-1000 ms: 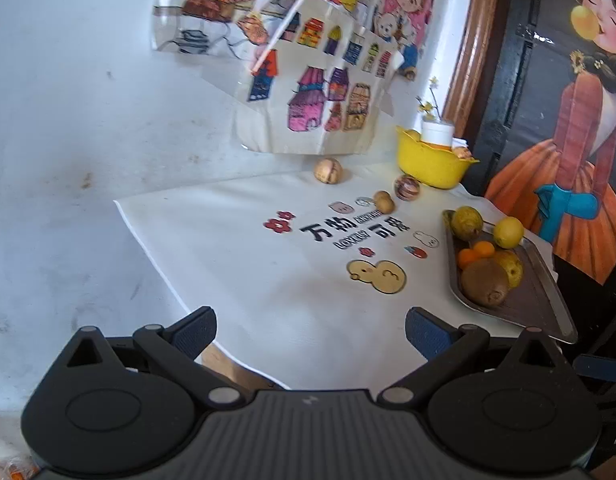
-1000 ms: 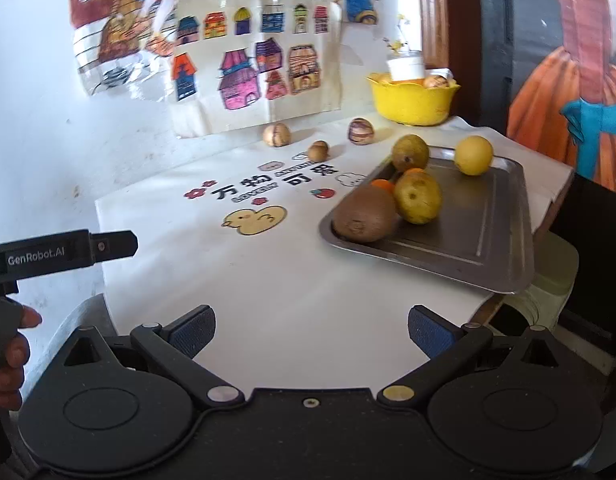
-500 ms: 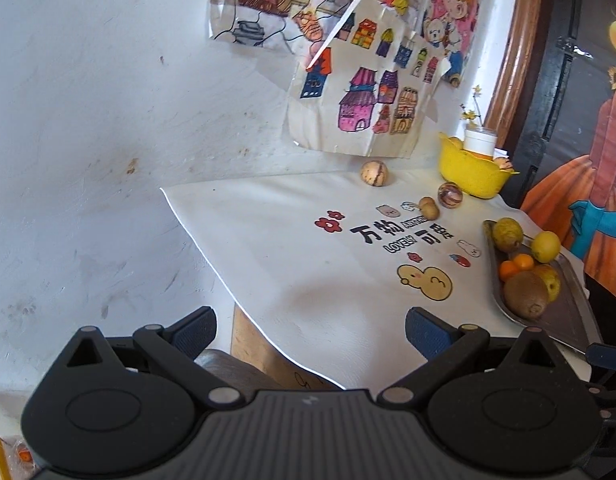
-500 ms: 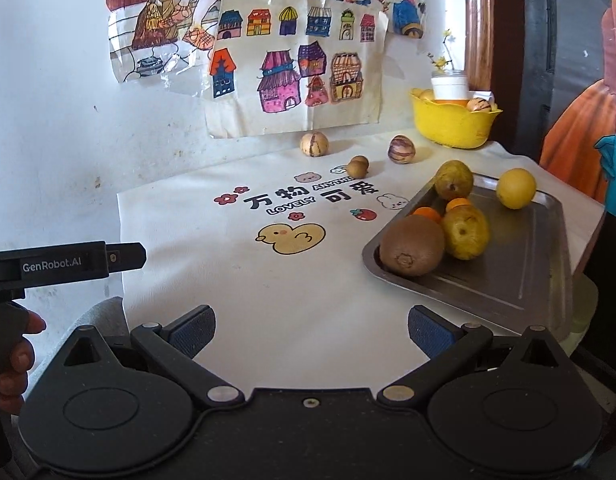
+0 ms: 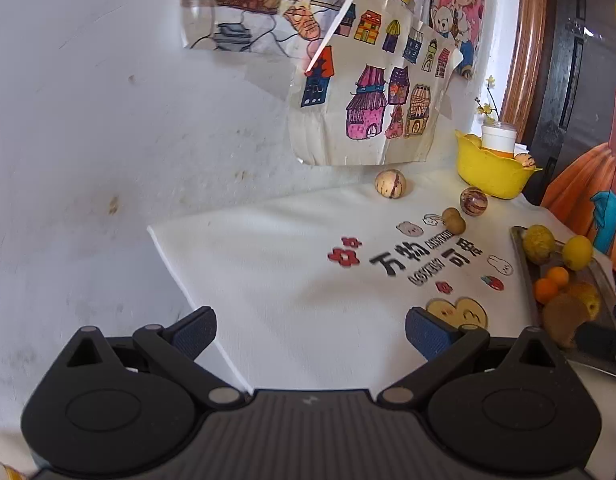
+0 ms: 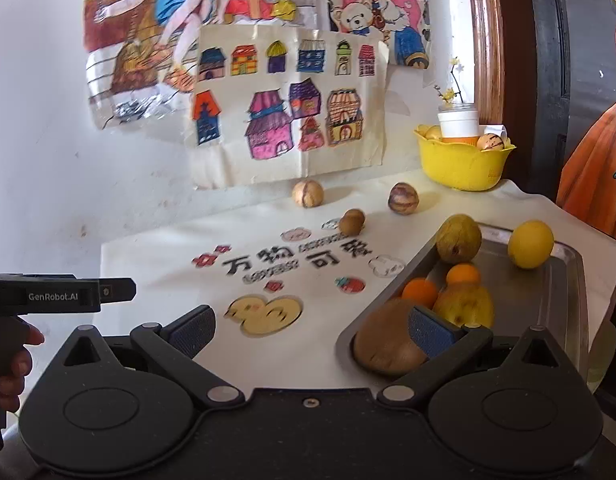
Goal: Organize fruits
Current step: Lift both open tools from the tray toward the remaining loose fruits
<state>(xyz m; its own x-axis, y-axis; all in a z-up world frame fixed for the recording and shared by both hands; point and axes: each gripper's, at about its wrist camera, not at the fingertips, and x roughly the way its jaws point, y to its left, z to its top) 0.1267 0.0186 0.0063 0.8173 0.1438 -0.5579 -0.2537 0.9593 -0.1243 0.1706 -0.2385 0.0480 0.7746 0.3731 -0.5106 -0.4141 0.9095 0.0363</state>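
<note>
Change since a second ago: both grippers nearer the table; tray larger in right wrist view.
Right gripper point(image 6: 311, 326): jaws wide apart, empty.
Left gripper point(image 5: 311, 325): jaws wide apart, empty, over bare cloth point(image 5: 268, 264).
Brown fruit point(image 6: 388, 340): in tray point(image 6: 564, 300) near corner, at 3 o'clock from right jaws, partly behind right finger; long axis seemingly crosswise.
Loose fruits: small brown one point(image 6: 351, 222) at 12 o'clock, well apart.
Nearer hand: right.

six fruits point(image 6: 454, 304) sit clustered on the metal tray point(image 6: 564, 304), frame right; three loose fruits point(image 6: 351, 222) rest mid-frame.
</note>
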